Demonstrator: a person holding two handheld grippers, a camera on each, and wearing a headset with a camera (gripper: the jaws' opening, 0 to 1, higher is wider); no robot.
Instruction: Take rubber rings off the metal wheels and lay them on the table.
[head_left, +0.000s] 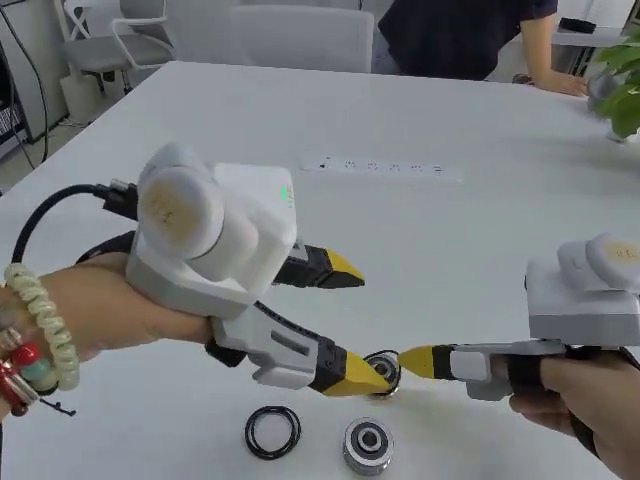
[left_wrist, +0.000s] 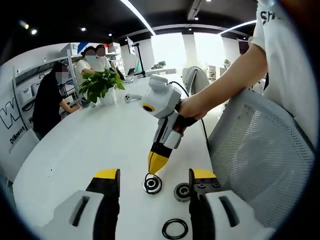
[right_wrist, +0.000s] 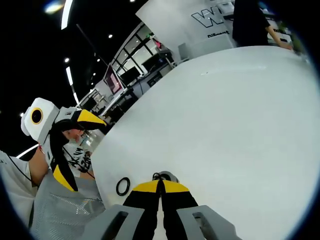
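Lower middle of the head view is where it's all happening. My left gripper (head_left: 357, 322) comes in from the left with its jaws spread wide. One yellow tip is up in the air and the other is down by a metal wheel (head_left: 382, 370) on the white table (head_left: 420, 230).

My right gripper (head_left: 415, 361) reaches in from the right edge, jaws squeezed together, tip right up against that same wheel. From the left gripper view there's a bit of black loop at that tip, on the wheel's rim. I honestly can't tell whether the jaws have the rubber pinched or are just touching it.

Closer to the bottom edge of the head view, a loose rubber ring (head_left: 272, 432) lies flat on the table. Just to the right of it sits a second wheel (head_left: 368, 444), apart from both grippers.

Upper middle of the frame has a power strip (head_left: 380, 166) lying on the tabletop, and a leafy plant (head_left: 622, 85) pokes in at the upper right.
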